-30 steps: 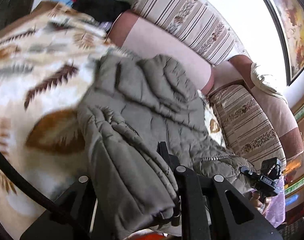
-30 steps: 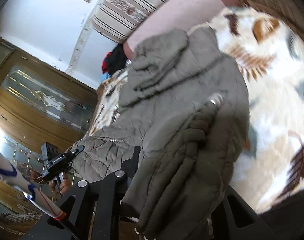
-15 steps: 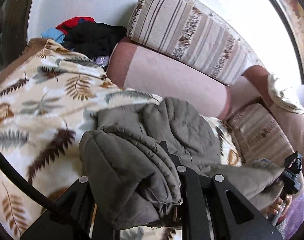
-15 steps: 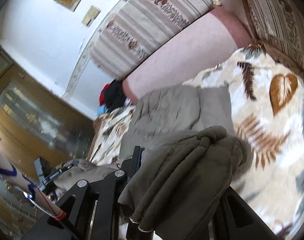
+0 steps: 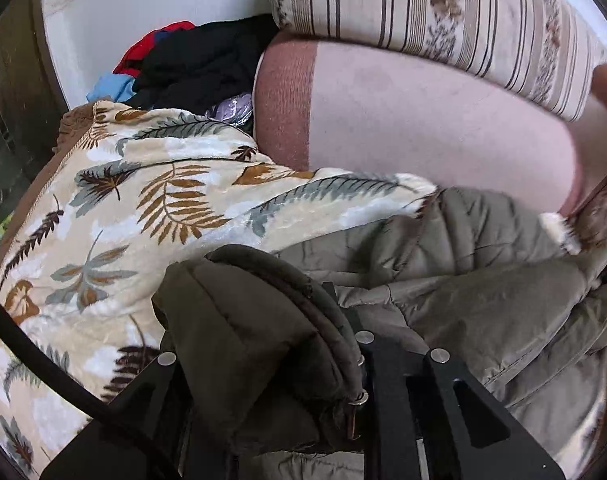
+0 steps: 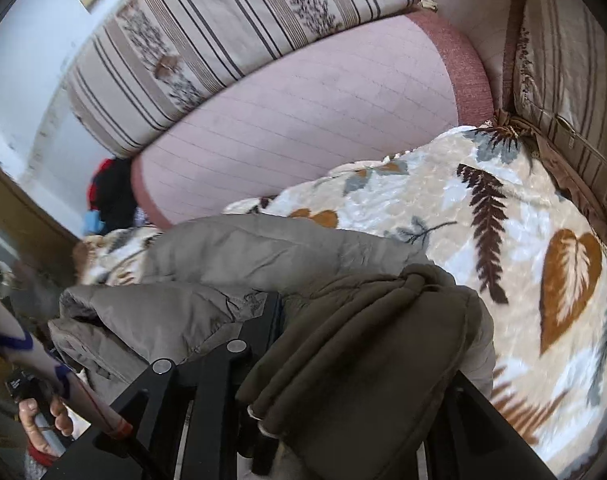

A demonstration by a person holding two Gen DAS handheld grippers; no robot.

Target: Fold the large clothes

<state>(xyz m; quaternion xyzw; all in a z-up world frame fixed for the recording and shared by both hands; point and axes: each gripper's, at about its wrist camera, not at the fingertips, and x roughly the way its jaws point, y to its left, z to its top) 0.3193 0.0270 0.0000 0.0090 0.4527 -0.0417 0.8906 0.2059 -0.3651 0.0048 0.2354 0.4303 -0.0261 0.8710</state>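
On the leaf-print blanket (image 5: pixel 143 200), each tool (image 5: pixel 263 380) (image 6: pixel 343 380) clamps a bunched fold of the olive jacket (image 5: pixel 483 300).

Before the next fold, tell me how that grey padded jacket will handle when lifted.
The jacket likely hangs floppy: it sags and creases between the left tool and right tool. Its quilted bulk looks puffy, so probably light for its size, and folds may spring open.
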